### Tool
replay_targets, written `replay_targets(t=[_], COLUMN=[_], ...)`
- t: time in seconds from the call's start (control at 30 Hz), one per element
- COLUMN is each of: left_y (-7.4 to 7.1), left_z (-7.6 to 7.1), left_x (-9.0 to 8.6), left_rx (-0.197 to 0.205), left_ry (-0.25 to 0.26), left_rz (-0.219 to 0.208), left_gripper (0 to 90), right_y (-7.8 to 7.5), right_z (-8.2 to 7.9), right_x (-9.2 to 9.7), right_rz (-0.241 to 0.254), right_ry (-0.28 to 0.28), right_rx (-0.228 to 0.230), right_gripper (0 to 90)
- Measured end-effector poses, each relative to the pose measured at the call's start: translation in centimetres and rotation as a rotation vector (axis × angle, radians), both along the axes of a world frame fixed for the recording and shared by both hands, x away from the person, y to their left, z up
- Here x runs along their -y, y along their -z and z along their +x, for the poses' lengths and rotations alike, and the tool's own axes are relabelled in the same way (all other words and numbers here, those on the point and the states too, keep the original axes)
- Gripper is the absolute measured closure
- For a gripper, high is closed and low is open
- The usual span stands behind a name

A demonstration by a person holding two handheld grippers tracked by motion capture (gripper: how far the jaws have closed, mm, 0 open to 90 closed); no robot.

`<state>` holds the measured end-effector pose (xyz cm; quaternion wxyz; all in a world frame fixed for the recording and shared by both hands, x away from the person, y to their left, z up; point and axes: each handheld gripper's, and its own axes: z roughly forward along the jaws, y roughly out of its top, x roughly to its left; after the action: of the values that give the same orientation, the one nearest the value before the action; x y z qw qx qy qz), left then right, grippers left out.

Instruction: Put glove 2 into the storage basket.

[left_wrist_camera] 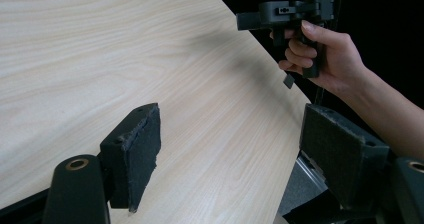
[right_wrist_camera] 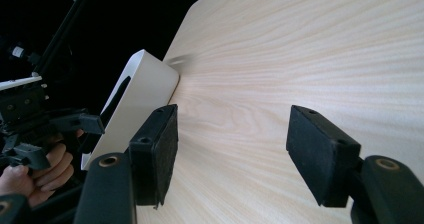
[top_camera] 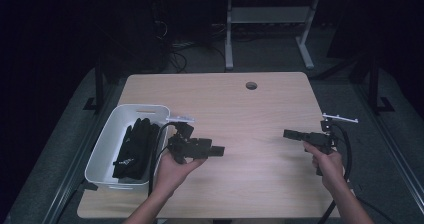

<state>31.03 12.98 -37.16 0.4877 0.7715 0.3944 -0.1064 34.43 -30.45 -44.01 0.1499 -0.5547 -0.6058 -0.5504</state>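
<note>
Both jaws apart and empty, gloves waiting in the bin

My left gripper (top_camera: 216,150) and right gripper (top_camera: 290,133) face each other over the bare counter (top_camera: 250,114), jaws apart, holding nothing. The black gloves (top_camera: 134,146), apparently one pair, lie lengthwise in the single white bin (top_camera: 102,146) just left of my left gripper, the nearer one.

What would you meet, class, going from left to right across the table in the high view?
White bin holding black gloves → left gripper, jaws open → bare wooden table → right gripper, jaws open.
</note>
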Motion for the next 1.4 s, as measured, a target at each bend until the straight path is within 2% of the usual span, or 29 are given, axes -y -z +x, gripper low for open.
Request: replay_targets(t=[0.37, 0.47, 0.87, 1.07, 1.4], left_y=[1.4, 1.8, 3.4, 4.4, 5.4], left_z=[-0.8, -0.9, -1.4, -1.7, -2.3], left_x=[0.5, 0.6, 0.8, 1.2, 1.3], left_rx=[0.015, 0.022, 0.03, 0.034, 0.039], left_ry=[0.01, 0.011, 0.003, 0.012, 0.015], left_rz=[-0.004, -0.018, -0.025, -0.019, -0.014], left_gripper=[23.3, 23.2, 23.2, 22.8, 22.8], right_y=[0.9, 1.3, 2.5, 3.5, 4.0], right_z=[-1.3, -1.6, -3.3, -4.2, -5.4], right_x=[0.4, 0.6, 1.4, 1.6, 1.8], right_rz=[-0.022, -0.015, -0.012, -0.026, -0.032], right_ry=[-0.011, -0.012, 0.0, 0.002, -0.002], right_rx=[-0.004, -0.003, -0.008, -0.016, -0.006], right_gripper=[36.7, 36.7, 36.4, 36.6, 36.5])
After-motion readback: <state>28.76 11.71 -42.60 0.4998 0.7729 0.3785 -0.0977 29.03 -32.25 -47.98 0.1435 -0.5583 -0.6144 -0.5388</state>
